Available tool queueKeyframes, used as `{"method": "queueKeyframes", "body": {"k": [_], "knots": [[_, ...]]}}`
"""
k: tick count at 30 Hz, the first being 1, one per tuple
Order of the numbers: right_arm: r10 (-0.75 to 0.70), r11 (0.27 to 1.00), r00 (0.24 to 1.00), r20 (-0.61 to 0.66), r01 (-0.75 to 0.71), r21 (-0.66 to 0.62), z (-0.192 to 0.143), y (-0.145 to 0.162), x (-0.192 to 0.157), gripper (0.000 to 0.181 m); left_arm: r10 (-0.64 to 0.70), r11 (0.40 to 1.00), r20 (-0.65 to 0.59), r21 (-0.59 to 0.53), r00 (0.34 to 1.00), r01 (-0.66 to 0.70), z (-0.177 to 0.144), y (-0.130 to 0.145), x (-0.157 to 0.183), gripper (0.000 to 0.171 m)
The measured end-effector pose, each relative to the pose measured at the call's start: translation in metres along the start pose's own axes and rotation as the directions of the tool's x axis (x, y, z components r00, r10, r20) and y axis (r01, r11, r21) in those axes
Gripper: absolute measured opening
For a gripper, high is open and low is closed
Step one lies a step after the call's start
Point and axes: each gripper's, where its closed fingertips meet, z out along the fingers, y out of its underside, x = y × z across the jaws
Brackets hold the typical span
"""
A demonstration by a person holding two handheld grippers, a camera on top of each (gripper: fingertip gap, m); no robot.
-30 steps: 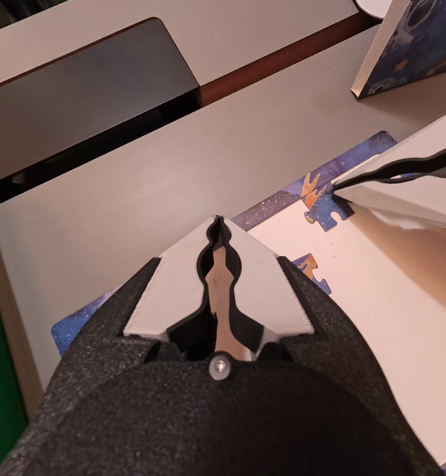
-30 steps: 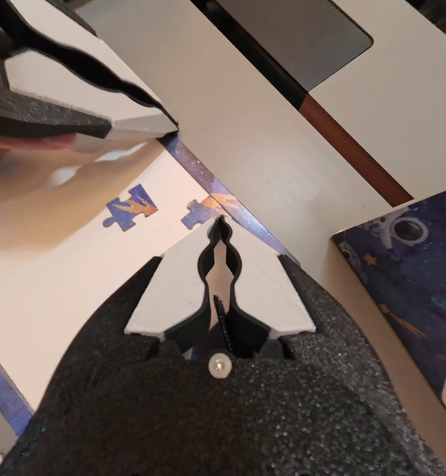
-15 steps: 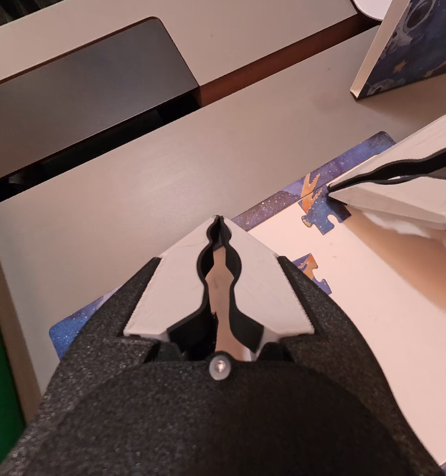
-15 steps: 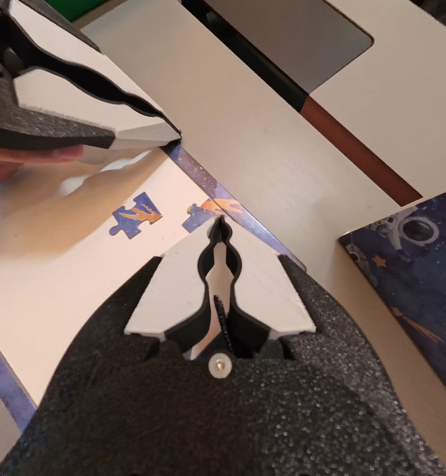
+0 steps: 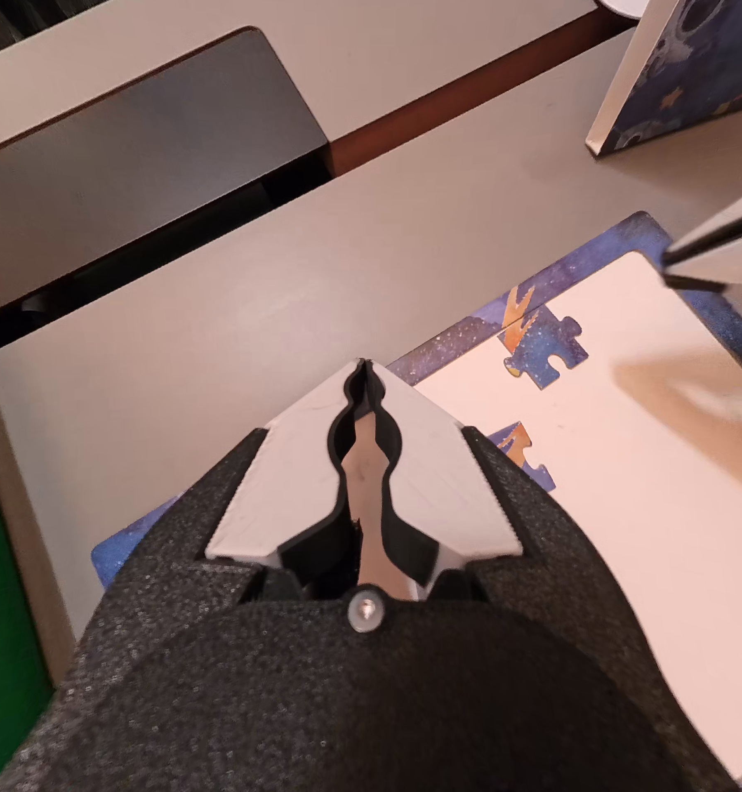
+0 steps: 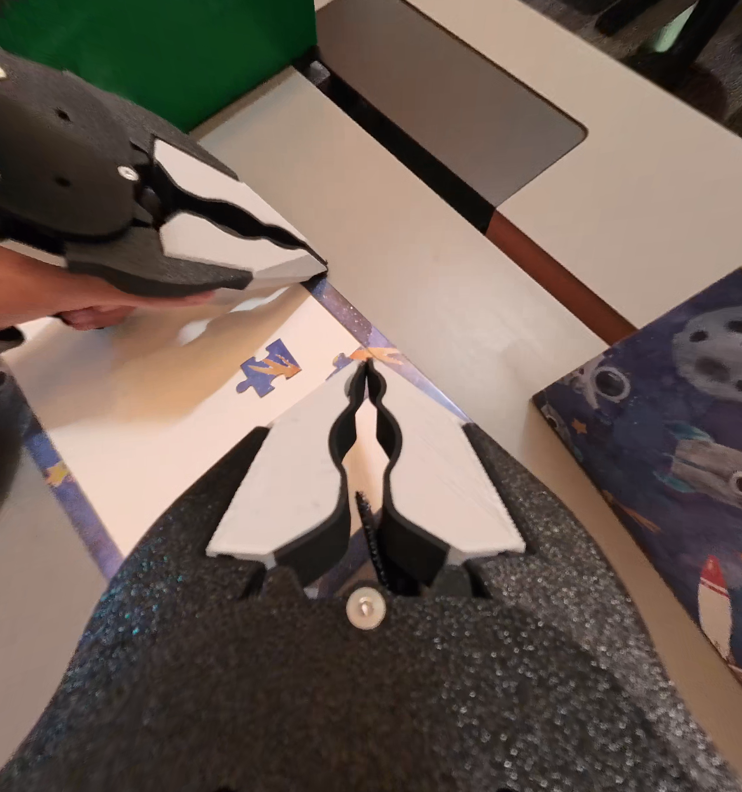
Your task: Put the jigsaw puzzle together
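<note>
1. Puzzle tray [image 5: 583,505] lies flat on the pale worktop [image 5: 275,300]; it has a cream inner field and a dark blue starry border
2. Two blue pieces with orange streaks sit inside the tray along its far border. The placed piece [image 5: 544,349] lies against the border, its orange mark lined up with the matching mark on the frame. The second piece [image 5: 521,454] lies loose on the cream field, just beside the left claw and partly hidden by it in the left wrist view
3. Left claw [image 5: 362,364]: white fingers together at the tips, nothing between them. Its tip sits over the tray's far border, seen from the side in the right wrist view [image 6: 317,263]
4. Right claw [image 6: 367,364]: fingertips together, nothing held. In its own view the tip is over the placed piece [image 6: 343,358] at the border; in the left wrist view it [image 5: 671,268] appears near the tray's far right corner, clear of that piece
5. Second piece also shows in the right wrist view [image 6: 270,370], between the two claws
6. Puzzle box [image 6: 677,428], dark blue with planets and a rocket, stands on the worktop to the right of the tray, apart from it
7. Person's hand [image 6: 60,295] shows under the left claw's body
</note>
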Motion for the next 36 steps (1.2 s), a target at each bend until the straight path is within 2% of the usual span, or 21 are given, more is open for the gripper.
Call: {"method": "queueKeyframes", "body": {"k": [3,6,8,10,12,14,16,18,20,24,28,36], "knots": [[-0.013,0.995,0.998,0.061,0.019,-0.099,-0.011,0.011,-0.009,0.0,0.014,1.0,0.021,0.0,1.0,-0.014,0.001,-0.001,0.0,0.0],[-0.043,0.994,0.996,0.074,0.05,-0.097,-0.017,0.011,-0.017,0.0,0.056,0.998,0.084,0.017,0.995,-0.058,-0.003,-0.007,-0.006,0.0],[-0.043,0.994,0.994,0.099,0.053,-0.095,-0.026,0.008,-0.026,0.0,0.099,0.994,0.063,0.033,0.993,-0.102,-0.016,-0.014,-0.001,0.002],[-0.052,0.997,0.996,0.072,0.056,-0.053,-0.04,0.002,-0.029,0.0,0.149,0.988,-0.031,0.036,0.988,-0.148,-0.034,-0.014,0.013,0.005],[-0.006,1.0,0.998,0.059,0.007,-0.015,-0.049,0.006,-0.032,0.0,0.221,0.975,-0.173,0.002,0.96,-0.224,-0.048,0.0,0.035,0.012],[0.037,0.997,0.998,0.044,-0.034,-0.07,-0.045,0.035,-0.033,0.0,0.243,0.968,-0.308,0.016,0.92,-0.25,-0.06,0.012,0.057,0.013],[0.051,0.991,0.998,-0.022,-0.053,-0.122,-0.036,0.07,-0.024,0.0,0.224,0.97,-0.382,-0.006,0.897,-0.244,-0.063,0.022,0.068,0.026],[0.087,0.985,0.996,-0.019,-0.089,-0.145,-0.032,0.089,-0.025,0.0,0.221,0.968,-0.367,-0.029,0.904,-0.248,-0.057,0.028,0.066,0.036],[0.093,0.986,0.995,-0.042,-0.098,-0.135,-0.033,0.093,-0.02,0.0,0.228,0.967,-0.34,-0.032,0.912,-0.254,-0.053,0.028,0.064,0.041],[0.133,0.981,0.99,-0.041,-0.138,-0.14,-0.031,0.097,-0.013,0.0,0.212,0.972,-0.327,-0.029,0.921,-0.234,-0.046,0.026,0.066,0.041],[0.12,0.982,0.992,-0.046,-0.125,-0.144,-0.031,0.097,-0.013,0.0,0.234,0.961,-0.272,-0.078,0.933,-0.264,-0.037,0.035,0.062,0.041],[0.131,0.981,0.991,-0.032,-0.134,-0.143,-0.031,0.097,-0.013,0.0,0.223,0.963,-0.285,-0.086,0.932,-0.256,-0.036,0.034,0.067,0.036]]}}
